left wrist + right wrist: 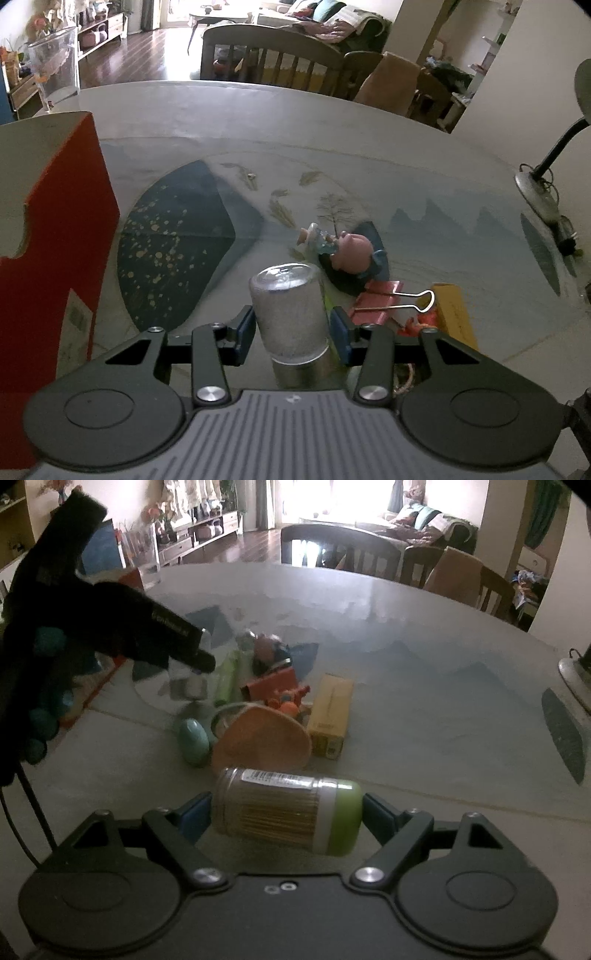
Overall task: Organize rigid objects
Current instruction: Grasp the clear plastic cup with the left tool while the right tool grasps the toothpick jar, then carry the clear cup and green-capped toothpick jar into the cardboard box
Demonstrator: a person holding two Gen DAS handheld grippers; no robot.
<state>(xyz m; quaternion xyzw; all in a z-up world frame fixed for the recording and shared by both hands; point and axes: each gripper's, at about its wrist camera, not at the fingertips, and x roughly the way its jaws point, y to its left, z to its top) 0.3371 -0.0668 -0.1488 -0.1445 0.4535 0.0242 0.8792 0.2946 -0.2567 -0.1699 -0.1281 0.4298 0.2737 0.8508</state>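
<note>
Both grippers are loaded — the left gripper clamps a small frosted jar, the right gripper grips a toothpick jar end to end — while a clutter pile ahead remains unsorted.

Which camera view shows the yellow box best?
The right wrist view: the yellow box lies fully visible beside the pink heart-shaped piece. In the left wrist view, the yellow box is partly hidden behind the left tongs.
</note>
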